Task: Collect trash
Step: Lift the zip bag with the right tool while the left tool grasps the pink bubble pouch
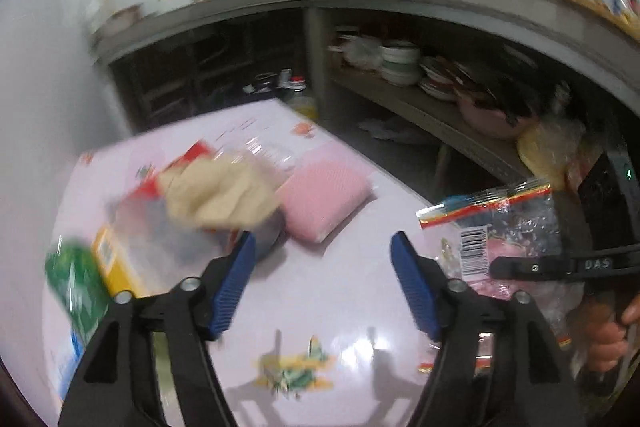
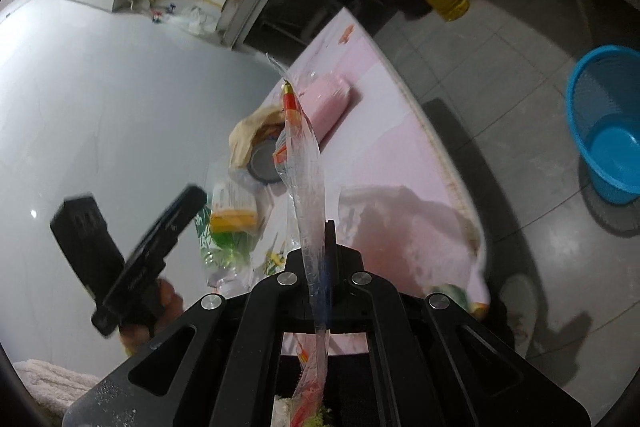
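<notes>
Left gripper [image 1: 323,263]: fingers open, empty, above bench [image 1: 352,291]. Right gripper [image 2: 329,227]: fingers closed on clear plastic wrapper [image 2: 308,187]. Blue basket [image 2: 608,123] on floor.

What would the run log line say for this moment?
left gripper: open, empty | right gripper: shut on clear plastic wrapper | blue basket: on floor, empty | trash remains on table

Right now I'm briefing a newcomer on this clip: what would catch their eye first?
The clear plastic wrapper pinched in the shut right gripper, standing up edge-on over the pink table. Next, the bright blue basket on the floor to the right of the table. Then the left gripper, open and empty above the table, near a crumpled beige bag.
</notes>
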{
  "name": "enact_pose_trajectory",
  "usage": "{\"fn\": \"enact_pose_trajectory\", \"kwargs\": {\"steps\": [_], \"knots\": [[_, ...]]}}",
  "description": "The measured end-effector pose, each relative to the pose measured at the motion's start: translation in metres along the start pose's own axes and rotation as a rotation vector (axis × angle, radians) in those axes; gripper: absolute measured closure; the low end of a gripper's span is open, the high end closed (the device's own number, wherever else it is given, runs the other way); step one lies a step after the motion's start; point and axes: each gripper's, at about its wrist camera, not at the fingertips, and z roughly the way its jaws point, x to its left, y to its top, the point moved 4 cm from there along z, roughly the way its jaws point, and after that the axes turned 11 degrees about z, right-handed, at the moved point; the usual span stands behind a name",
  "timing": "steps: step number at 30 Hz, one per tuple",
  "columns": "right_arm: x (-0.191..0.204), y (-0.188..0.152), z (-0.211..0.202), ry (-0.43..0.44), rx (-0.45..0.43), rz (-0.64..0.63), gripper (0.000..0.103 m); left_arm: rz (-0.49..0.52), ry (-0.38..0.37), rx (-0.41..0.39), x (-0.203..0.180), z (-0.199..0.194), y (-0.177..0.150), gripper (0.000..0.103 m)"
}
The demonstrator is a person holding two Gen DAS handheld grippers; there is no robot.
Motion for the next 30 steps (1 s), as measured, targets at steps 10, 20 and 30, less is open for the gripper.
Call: {"fn": "enact_pose_trajectory", "kwargs": {"steps": [10,20,30], "knots": [[-0.003,-0.014,0.006,0.050,-0.036,0.038,0.103,0.456,-0.137,0.257,-0.017,0.105,0.061,0.014],[-0.014,-0.008,0.005,0.072,-0.048,0.085,0.103,0.409,-0.222,0.511,-0.005,0.205,0.064,0.014],[-0.022,-0.009,0.004,0.072,-0.043,0.111,0.103,0.313,-0.441,0.533,-0.025,0.167,0.048,0.014]]}}
